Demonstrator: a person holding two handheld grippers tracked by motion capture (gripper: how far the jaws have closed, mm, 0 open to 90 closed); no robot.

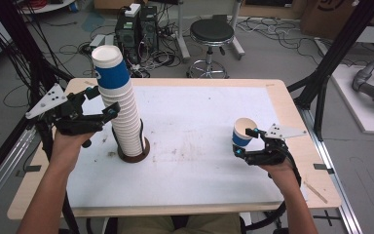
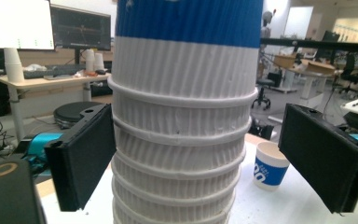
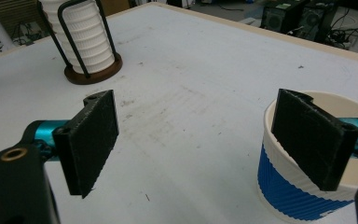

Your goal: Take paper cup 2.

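A tall stack of ribbed white paper cups [image 1: 121, 107] with a blue-banded cup on top stands in a black wire holder on a round brown base [image 1: 133, 152]. My left gripper [image 1: 106, 101] is open around the stack's middle. In the left gripper view the stack [image 2: 182, 140] sits between the pads: the left pad [image 2: 84, 158] is at its side, the right pad stands apart. A single blue-banded cup [image 1: 242, 135] stands upright at my right gripper [image 1: 246, 142]. That gripper [image 3: 200, 135] is open, one pad overlapping the cup [image 3: 303, 196] at its rim, the other far off.
A white mat [image 1: 199, 112] covers the wooden table. Behind the table on the floor are a black stool [image 1: 212, 34], computer towers [image 1: 136, 27] and loose cables. Black frame posts [image 1: 336, 53] rise at both sides.
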